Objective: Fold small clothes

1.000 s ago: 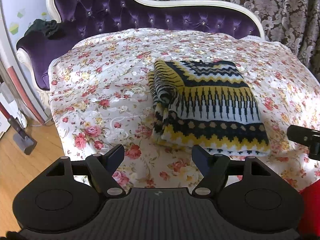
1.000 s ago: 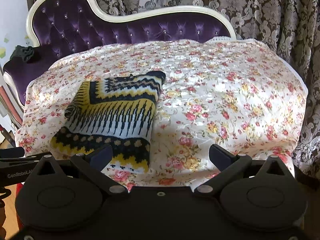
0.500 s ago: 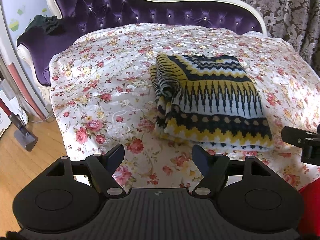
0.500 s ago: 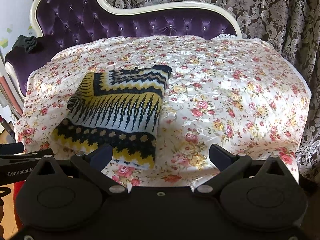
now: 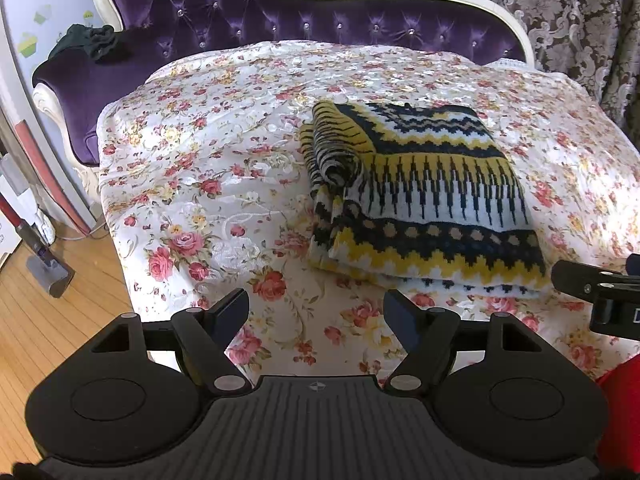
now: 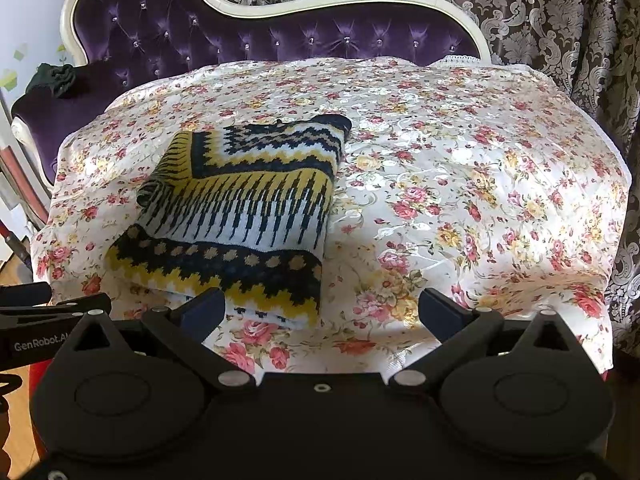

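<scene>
folded sweater on the floral cover

the sweater [image 5: 424,200] lies folded on the floral cover [image 5: 224,184] — nothing touches it. my left claw [image 5: 316,312] is released, fingers apart, near the sweater's front-left corner. my right claw [image 6: 320,310] is also released, empty, before the sweater's front edge.

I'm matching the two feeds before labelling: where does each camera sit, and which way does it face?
Left wrist: behind the open left tongs, low at the bed's near edge, facing the purple headboard; the sweater lies ahead to the right, the right tongs' tip at the frame's right edge.
Right wrist: behind the open right tongs, facing likewise; the sweater lies ahead to the left, the left tongs at the frame's left edge.
Shared: sweater, floral bedspread, headboard.
</scene>
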The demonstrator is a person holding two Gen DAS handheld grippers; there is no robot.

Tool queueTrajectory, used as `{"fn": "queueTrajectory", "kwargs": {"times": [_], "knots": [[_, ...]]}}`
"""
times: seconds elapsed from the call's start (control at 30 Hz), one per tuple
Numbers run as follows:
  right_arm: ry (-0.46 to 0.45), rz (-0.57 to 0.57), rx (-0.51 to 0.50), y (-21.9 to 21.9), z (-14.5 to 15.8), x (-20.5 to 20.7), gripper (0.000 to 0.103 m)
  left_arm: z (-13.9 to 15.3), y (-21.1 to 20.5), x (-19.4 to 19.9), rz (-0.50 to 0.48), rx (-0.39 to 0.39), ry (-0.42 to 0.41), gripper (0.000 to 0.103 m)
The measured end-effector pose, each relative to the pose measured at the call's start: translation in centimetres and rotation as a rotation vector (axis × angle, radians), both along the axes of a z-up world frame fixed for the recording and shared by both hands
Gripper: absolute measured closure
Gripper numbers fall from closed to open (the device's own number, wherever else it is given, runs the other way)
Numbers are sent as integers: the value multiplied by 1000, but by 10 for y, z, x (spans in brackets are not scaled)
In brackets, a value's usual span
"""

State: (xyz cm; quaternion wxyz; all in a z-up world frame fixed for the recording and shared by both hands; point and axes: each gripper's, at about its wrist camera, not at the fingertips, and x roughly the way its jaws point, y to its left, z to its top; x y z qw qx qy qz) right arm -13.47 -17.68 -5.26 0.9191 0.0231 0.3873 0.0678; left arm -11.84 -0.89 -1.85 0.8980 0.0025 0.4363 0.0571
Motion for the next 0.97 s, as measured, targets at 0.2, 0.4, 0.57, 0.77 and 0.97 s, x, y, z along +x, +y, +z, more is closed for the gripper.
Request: {"fn": "queueTrajectory", "kwargs": {"times": [0.2, 0.4, 0.57, 0.77, 0.97], "knots": [[6, 0, 9, 0, -1, 2, 0, -1, 1, 1, 0, 2, 7, 30], [19, 3, 18, -1, -4, 5, 0, -2, 1, 4, 0, 0, 15, 30], [31, 5, 23, 0, -7, 9, 0, -3, 2, 6, 0, -2, 25, 30], [44, 7, 32, 0, -9, 13, 0, -4, 3, 9, 1, -3, 33, 30], [57, 9, 40, 0, -12, 17, 0, -5, 3, 13, -1, -3, 39, 30]]}}
